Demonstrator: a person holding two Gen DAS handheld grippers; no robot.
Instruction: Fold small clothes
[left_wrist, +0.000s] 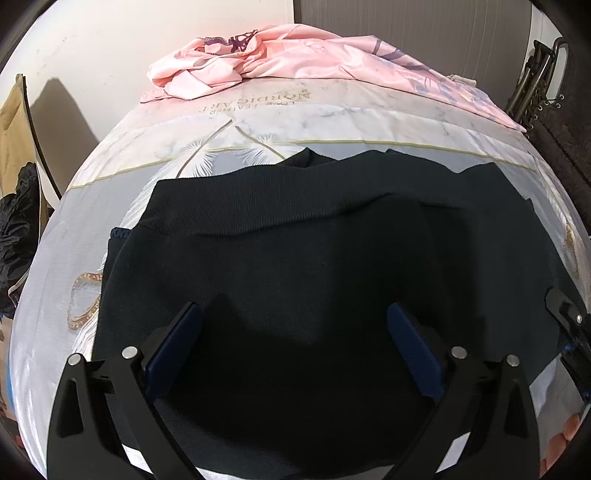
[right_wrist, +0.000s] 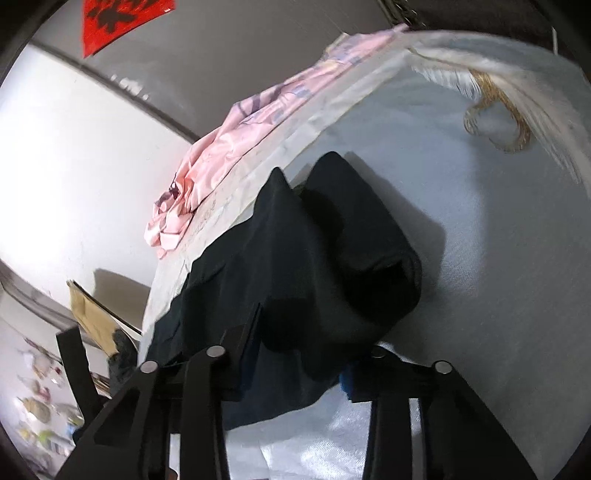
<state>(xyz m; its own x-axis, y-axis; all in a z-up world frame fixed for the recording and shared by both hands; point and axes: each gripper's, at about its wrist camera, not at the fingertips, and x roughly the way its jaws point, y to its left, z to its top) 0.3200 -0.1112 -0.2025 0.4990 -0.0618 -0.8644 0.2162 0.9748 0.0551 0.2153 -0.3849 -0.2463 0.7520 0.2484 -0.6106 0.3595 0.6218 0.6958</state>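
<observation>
Dark ribbed-hem knit garment (left_wrist: 295, 266) lies flat on feather-print bedsheet (left_wrist: 155, 147); left gripper (left_wrist: 294, 325) spread wide above it, empty. Right gripper (right_wrist: 306, 354) pinches lifted fabric corner, prob. to fold over

Right gripper (right_wrist: 306, 354) jaws smothered by bunched dark knit garment (right_wrist: 295, 266), gap unreadable. Red paper hanging (right_wrist: 118, 18) cropped at top edge. Wall stickers (right_wrist: 37, 406) blurred.
</observation>
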